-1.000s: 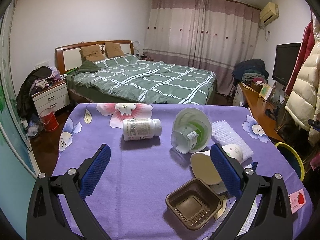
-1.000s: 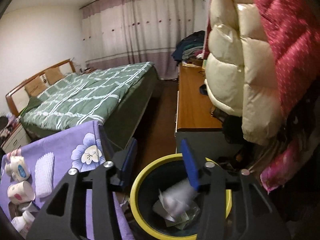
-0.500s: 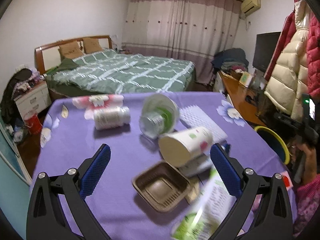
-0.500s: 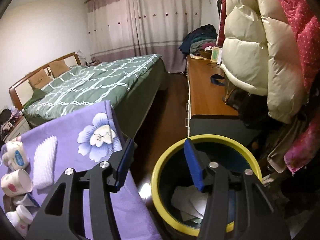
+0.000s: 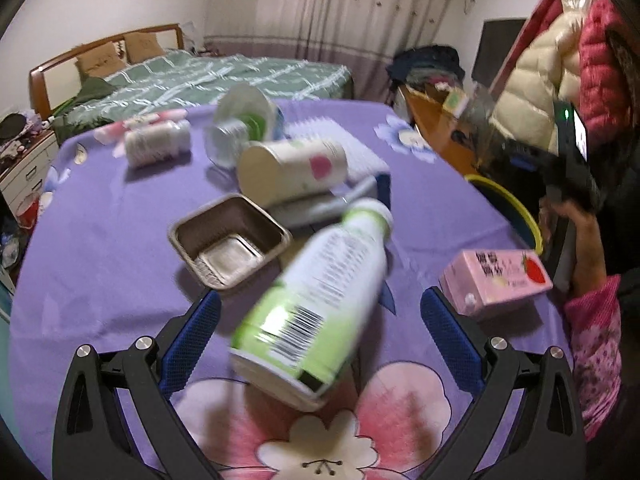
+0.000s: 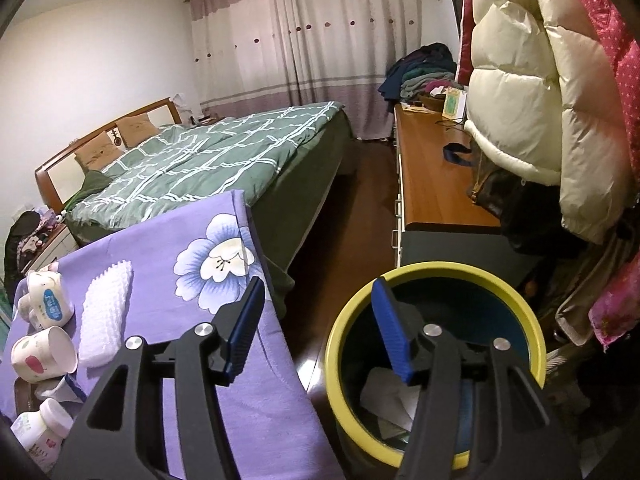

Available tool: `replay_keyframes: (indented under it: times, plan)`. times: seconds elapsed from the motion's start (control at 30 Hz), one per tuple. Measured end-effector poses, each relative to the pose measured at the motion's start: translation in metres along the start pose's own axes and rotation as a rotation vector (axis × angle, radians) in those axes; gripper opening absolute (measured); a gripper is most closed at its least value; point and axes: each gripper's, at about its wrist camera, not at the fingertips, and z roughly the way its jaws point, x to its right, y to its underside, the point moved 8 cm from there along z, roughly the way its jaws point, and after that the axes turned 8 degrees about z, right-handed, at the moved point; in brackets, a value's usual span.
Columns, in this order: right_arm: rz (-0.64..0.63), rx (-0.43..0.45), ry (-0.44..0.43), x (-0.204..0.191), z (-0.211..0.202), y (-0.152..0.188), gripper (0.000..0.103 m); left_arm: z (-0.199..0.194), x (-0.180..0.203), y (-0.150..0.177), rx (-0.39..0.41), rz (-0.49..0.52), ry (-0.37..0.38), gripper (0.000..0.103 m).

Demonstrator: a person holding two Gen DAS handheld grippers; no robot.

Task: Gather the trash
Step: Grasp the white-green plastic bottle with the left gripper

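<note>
Trash litters the purple flowered worktop (image 5: 100, 240) under my left hand-held gripper (image 5: 320, 332), whose blue pads stand wide apart with nothing pressed between them. A green-and-white bottle (image 5: 320, 300) lies on its side in the gap, cap pointing away, touching neither pad as far as I can see — the picture is blurred there. Just beyond it sits an empty brown tray (image 5: 230, 240), and behind that a paper cup (image 5: 292, 168) on its side resting on a crumpled wrapper. Farther back lie a white pill bottle (image 5: 156, 144), a clear lidded cup (image 5: 240, 128) tipped over, and a white foam pad (image 5: 336, 140). A pink carton (image 5: 496, 280) lies near the worktop's right edge, just beside the right pad. Open cloth runs along the left side and the near edge.

My right hand-held gripper (image 6: 320, 328) hangs past the worktop's edge, one pad over the cloth's corner, the other over the yellow-rimmed bin (image 6: 440, 276). Its jaws have just been opening and stand apart, with nothing between them. Crumpled paper (image 6: 384, 396) lies at the bottom of the bin. The bin stands on the wooden floor (image 6: 352, 216), close to the worktop — between it, the bed (image 6: 208, 160) and the long wooden cabinet (image 6: 432, 184) a clear strip of floor runs away. Padded coats (image 6: 520, 92) hang over the bin's right side.
</note>
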Motion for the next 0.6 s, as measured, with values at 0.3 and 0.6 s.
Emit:
replay_keyframes:
  times: [0.3, 0.6]
  plan:
    - [0.001, -0.011, -0.021, 0.001, 0.002, 0.001, 0.054, 0.012, 0.029, 0.006, -0.052, 0.027, 0.015, 0.096]
    - [-0.003, -0.016, -0.035, -0.002, 0.002, 0.003, 0.054, 0.009, 0.013, 0.017, -0.044, -0.014, -0.038, 0.065]
